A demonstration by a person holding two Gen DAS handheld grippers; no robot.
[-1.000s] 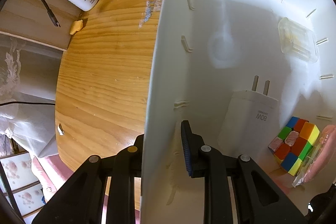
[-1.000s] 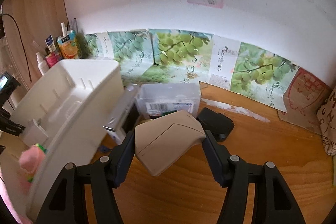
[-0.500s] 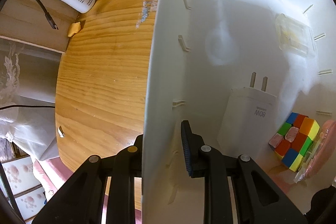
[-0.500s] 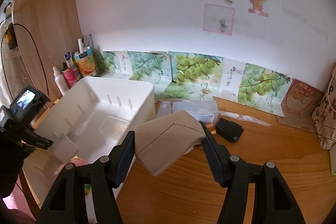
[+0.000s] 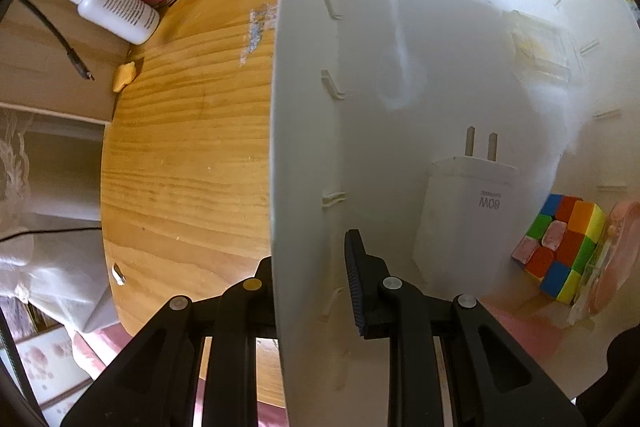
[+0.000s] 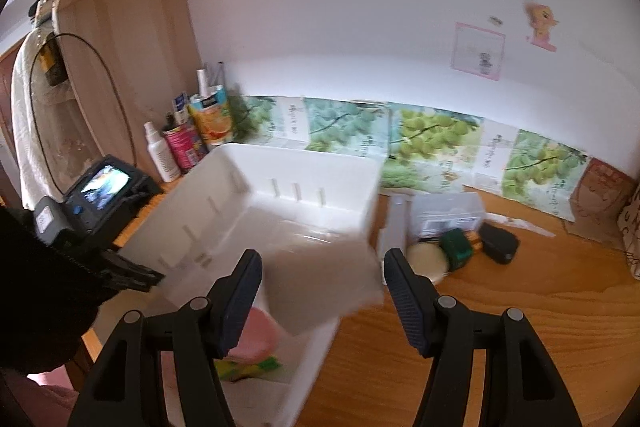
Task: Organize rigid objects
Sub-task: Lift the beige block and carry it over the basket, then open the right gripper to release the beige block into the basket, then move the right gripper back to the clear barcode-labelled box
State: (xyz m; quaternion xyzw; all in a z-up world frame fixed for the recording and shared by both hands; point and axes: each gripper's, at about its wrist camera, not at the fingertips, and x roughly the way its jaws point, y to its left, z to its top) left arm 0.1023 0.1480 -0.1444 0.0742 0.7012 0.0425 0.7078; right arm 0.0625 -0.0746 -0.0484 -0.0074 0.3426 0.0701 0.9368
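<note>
Left tool (image 5: 310, 267) is clamping the white bin's (image 5: 420, 39) wall. Right tool (image 6: 322, 291), lower centre, is carrying a blurred beige object (image 6: 320, 279); whether gripped, cannot tell. Dropping early risks missing the bin.

Wooden table (image 6: 520, 311), crowded along the back, with the white bin (image 6: 256, 211) sitting on it.
Ahead and left of the right gripper, the bin rests on the wood; past its far-left corner stand a white spray bottle (image 6: 160, 155), a pink can (image 6: 186, 147) and an orange juice carton (image 6: 212, 123). Ahead and right lie a clear box (image 6: 448, 215), a pale round piece (image 6: 428, 259), a green block (image 6: 456, 247) and a black case (image 6: 498, 237).
</note>
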